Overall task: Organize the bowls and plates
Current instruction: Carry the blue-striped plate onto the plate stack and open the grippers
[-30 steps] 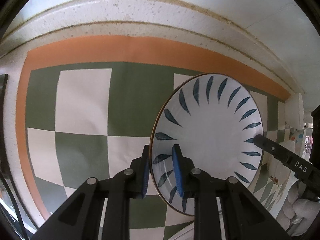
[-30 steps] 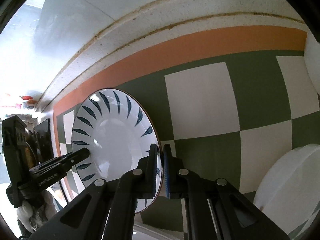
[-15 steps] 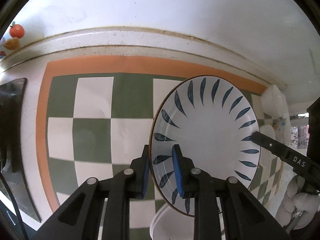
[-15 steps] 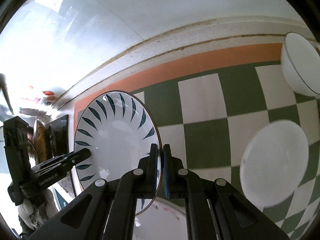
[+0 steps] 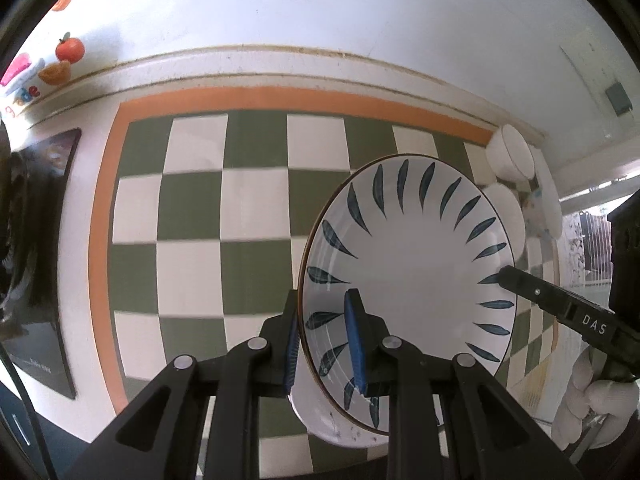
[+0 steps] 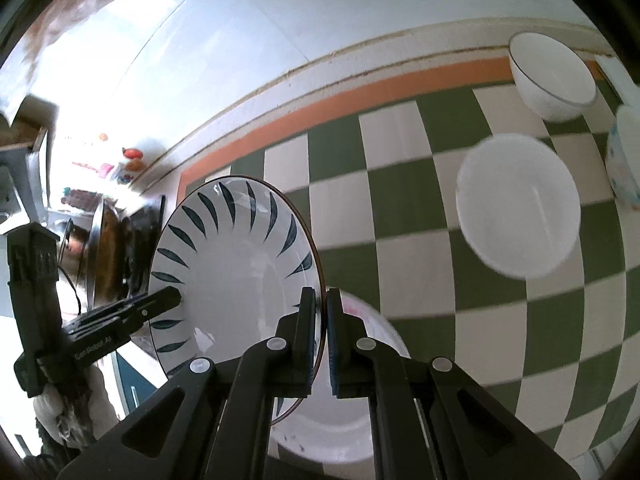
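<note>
Seemingly the sorting was only partway through. One leaf-patterned plate (image 5: 408, 276) was in the air, tilted steeply, above a plain white dish (image 6: 352, 412) that lay on the checkered surface (image 5: 192, 208) directly under it; I judged the plate was bound for a stack, though nothing showed where. Still loose on the cloth were a large white bowl (image 6: 518, 204) out in the open, a deeper rimmed bowl (image 6: 552, 76) near the orange border, and part of a patterned dish (image 6: 624, 156) at the right edge, all apart from one another. Those remained to be gathered.

Both grippers held the same plate from opposite sides. The left gripper (image 5: 324, 344) was narrowed on the plate's near rim, one blue pad on its face and the other behind it. The right gripper (image 6: 323, 332) was likewise closed down thin on the opposite rim, its pads pinching the edge. Each gripper reached forward and slightly down toward the surface, and each showed in the other's view as a dark finger touching the plate's far edge, with a white-gloved hand (image 5: 596, 404) behind it.
</note>
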Tool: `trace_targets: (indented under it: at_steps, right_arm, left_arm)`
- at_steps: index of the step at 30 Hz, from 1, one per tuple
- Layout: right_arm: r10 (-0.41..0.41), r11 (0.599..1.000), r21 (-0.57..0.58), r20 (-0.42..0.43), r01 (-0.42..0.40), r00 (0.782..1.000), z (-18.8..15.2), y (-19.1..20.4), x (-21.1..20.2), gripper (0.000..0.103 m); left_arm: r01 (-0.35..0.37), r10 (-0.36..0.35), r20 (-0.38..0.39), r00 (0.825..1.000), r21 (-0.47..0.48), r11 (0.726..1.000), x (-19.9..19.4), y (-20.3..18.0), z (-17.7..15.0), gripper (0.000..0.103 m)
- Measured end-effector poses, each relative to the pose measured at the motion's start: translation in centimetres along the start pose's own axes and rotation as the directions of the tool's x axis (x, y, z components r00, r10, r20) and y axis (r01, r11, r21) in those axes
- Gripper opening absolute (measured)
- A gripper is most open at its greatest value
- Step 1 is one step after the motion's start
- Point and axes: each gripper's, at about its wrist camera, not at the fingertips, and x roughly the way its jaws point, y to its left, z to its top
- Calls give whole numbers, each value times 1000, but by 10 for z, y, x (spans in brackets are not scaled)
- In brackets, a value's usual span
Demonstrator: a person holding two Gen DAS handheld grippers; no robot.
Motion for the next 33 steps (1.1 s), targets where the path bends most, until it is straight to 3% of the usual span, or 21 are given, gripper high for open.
trace_targets:
  at_steps: [13, 21, 33]
  right_arm:
    - [-22, 1000, 18, -79, 24, 997, -64, -32, 24, 7]
    - [-48, 998, 33, -116, 52, 992, -78, -54, 43, 7]
    - [-68, 997, 10, -160, 71, 985, -85, -59, 64, 7]
  left_arm:
    - [-25, 26, -112, 993, 4, 1000, 47, -5, -55, 19]
    - [-41, 43, -166, 985, 15, 999, 75, -13, -64, 19]
    - [-93, 94, -189, 978, 14, 996, 93, -12, -72, 21]
